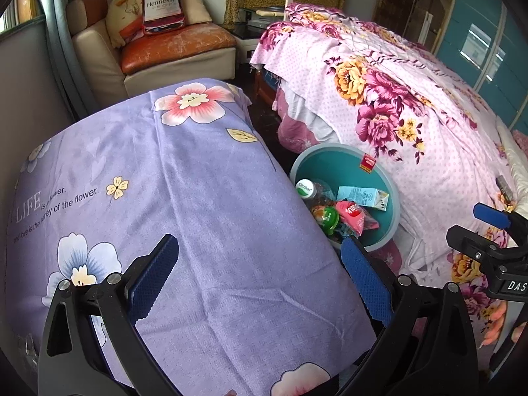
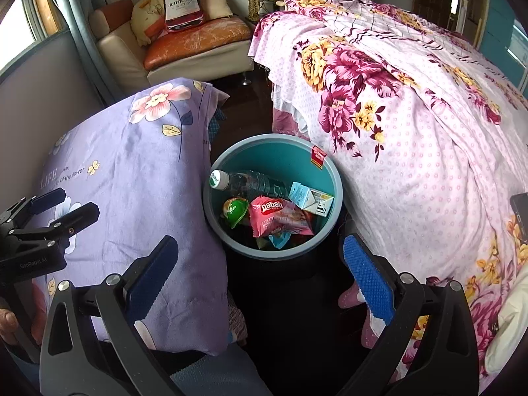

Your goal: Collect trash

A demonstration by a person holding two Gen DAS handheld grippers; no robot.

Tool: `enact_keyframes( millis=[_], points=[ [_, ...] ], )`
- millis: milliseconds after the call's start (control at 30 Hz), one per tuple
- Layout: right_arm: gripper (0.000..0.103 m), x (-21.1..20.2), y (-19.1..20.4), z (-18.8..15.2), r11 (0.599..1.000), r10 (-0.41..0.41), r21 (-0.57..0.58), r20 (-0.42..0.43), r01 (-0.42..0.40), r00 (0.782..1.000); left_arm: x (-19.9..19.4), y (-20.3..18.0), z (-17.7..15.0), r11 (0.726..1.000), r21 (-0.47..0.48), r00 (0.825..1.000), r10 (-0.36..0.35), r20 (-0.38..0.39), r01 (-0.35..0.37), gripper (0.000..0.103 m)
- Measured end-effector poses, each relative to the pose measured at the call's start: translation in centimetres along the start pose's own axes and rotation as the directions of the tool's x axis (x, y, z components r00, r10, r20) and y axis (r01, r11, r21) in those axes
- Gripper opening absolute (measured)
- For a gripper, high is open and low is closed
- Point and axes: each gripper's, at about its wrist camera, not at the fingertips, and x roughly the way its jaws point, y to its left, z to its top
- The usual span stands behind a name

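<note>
Bin straight ahead of the right gripper, both grippers released.

The teal bin [image 2: 274, 151], holding a bottle [image 2: 244, 180], carton [image 2: 310, 198] and pink wrapper [image 2: 277, 216], sits center frame beyond the right gripper [image 2: 260, 274]; the left gripper [image 1: 260, 277] hovers over the purple-covered surface [image 1: 148, 181], bin at its right.

Teal bin [image 1: 392, 198]: near rim hidden behind lavender floral cloth [image 1: 184, 198] in left wrist view. Clear water bottle [image 2: 254, 180] base buried under carton [image 2: 312, 199]. Phone [image 2: 519, 211] cut by frame edge.
</note>
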Motion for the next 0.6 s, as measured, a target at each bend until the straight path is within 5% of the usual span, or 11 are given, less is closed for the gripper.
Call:
enact_keyframes(
  millis=[600],
  points=[
    [0.096,2.8,2.3,-0.2,0.999,-0.001,-0.035,-0.039,-0.001,0.999,1.7,2.4,-0.9,0.998,-0.046,0.999,0.034,-0.027,-0.035,0.099]
  ],
)
